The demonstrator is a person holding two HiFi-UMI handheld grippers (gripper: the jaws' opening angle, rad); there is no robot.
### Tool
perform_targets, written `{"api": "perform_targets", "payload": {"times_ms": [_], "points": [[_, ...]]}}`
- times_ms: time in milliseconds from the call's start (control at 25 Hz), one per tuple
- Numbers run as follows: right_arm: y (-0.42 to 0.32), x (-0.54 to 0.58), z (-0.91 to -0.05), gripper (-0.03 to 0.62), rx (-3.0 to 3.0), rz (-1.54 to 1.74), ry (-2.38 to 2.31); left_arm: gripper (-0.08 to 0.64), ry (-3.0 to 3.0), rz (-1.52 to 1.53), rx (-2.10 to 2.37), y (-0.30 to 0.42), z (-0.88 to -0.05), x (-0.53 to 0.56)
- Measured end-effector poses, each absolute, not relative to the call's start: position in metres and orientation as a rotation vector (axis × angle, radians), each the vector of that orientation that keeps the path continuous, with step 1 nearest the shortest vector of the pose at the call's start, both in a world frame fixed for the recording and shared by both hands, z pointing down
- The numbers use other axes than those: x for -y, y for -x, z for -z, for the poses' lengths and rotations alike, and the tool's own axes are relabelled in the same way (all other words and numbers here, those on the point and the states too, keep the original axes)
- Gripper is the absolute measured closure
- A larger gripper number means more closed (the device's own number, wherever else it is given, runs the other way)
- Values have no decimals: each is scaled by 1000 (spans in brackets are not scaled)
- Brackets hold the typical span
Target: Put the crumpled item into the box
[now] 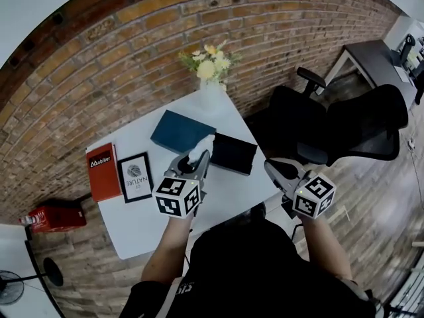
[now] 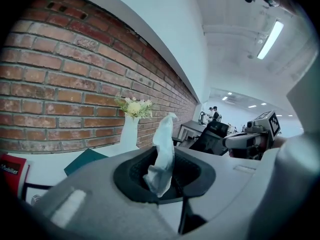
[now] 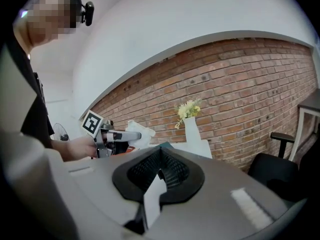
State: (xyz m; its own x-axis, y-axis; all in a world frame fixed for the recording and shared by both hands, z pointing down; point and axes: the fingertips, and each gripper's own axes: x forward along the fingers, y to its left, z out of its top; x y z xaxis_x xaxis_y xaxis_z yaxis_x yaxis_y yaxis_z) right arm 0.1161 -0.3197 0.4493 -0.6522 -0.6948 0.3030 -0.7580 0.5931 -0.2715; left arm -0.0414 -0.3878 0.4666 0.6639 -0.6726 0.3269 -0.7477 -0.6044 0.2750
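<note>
A white crumpled tissue (image 1: 201,148) sticks up from my left gripper (image 1: 201,159), which is shut on it above the white table (image 1: 142,224). In the left gripper view the tissue (image 2: 163,151) stands upright between the black pads. Just beyond it lie an open black box (image 1: 233,153) and a teal lid (image 1: 180,131). My right gripper (image 1: 273,168) hangs off the table's right edge with its jaws together and nothing in them. The right gripper view shows the left gripper (image 3: 131,135) with the tissue (image 3: 138,128).
A white vase of flowers (image 1: 211,93) stands at the table's far edge by the brick wall. A red book (image 1: 104,171) and a framed print (image 1: 135,176) lie at the left. A black office chair (image 1: 344,128) is at the right.
</note>
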Motion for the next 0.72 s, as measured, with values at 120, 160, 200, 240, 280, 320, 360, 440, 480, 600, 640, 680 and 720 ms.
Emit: {"api": "perform_targets", "payload": {"times_ms": [120,160,200,240,280,320,360,440,480,600,640,680,720], "points": [[-127,336,-452,592,2700,-589,-1137,485,-2459,-288,1192,31,-465,393],[-134,341,-452,592,2711,-590,-1115,485,-2451,-292,1211,25,-464,395],[-142,347,-451,592,2722,-587,-1094,485,-2444,-295,1230,18,-463,397],[-151,352,-450,592,2734,-582,-1073,485,-2436,-298,1250,10,-463,399],[-160,356,-450,592,2745,-577,-1052,485,-2427,-301,1272,3,-462,401],[-170,360,-451,592,2755,-574,-1030,485,-2416,-304,1296,-3,-462,403],[-179,364,-452,592,2762,-575,-1009,485,-2403,-309,1320,-10,-463,403],[-200,369,-455,592,2769,-581,-971,485,-2373,-324,1360,-23,-467,404],[-209,371,-457,592,2770,-585,-953,485,-2359,-334,1376,-30,-470,403],[-230,379,-467,592,2767,-606,-913,485,-2327,-368,1410,-47,-479,400],[-234,381,-471,592,2766,-620,-907,485,-2316,-381,1415,-50,-483,398],[-237,382,-474,592,2767,-635,-901,485,-2305,-393,1418,-52,-487,397],[-238,385,-477,592,2768,-647,-894,485,-2294,-402,1419,-53,-490,397]]}}
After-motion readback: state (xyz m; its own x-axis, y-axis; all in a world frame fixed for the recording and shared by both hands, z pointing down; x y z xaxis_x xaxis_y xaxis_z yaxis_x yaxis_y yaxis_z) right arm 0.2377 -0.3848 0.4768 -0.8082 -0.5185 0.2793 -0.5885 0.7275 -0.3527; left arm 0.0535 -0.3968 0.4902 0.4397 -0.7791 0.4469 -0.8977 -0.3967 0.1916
